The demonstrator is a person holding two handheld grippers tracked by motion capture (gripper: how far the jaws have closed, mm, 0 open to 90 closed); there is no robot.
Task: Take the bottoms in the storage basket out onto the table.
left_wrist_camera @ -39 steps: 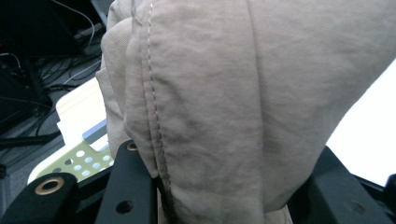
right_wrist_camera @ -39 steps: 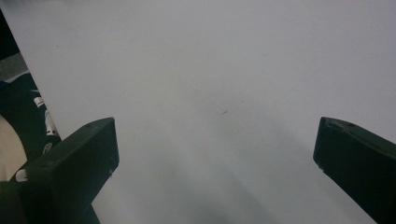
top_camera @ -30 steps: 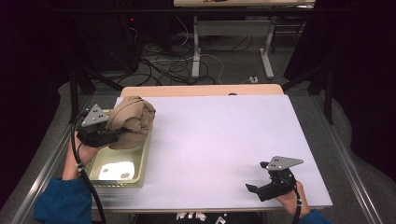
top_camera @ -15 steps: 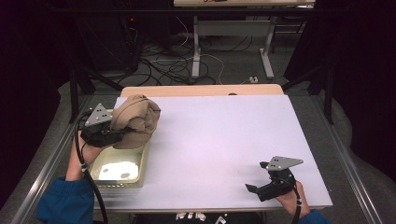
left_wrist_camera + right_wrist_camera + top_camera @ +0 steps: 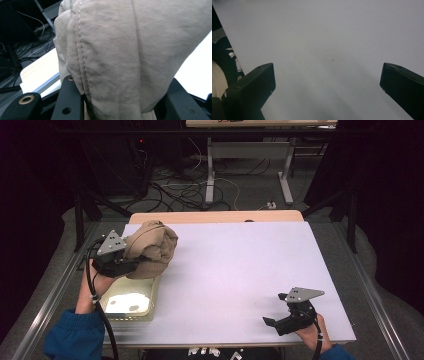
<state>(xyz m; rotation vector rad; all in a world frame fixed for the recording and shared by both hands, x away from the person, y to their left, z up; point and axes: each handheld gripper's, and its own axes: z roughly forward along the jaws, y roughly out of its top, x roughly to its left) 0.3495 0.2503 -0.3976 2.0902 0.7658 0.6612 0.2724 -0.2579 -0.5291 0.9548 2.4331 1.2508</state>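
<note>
Left gripper [image 5: 131,265]: clamped on bundled tan cloth [image 5: 151,248], jaws on either side of the bundle, seam visible in left gripper view [image 5: 130,57].
Right gripper [image 5: 280,322]: jaws spread wide, nothing between them, resting near right edge of white table [image 5: 240,270].
Cloth location: held up at far left of table, over far end of tray.
Container: pale yellow tray [image 5: 131,302] at near left, interior looks bare with bright glare; contents can't be told further.
Change: cloth bundle lifted further off tray and slightly farther away than a second ago; more tray floor exposed. Right gripper unchanged.
</note>
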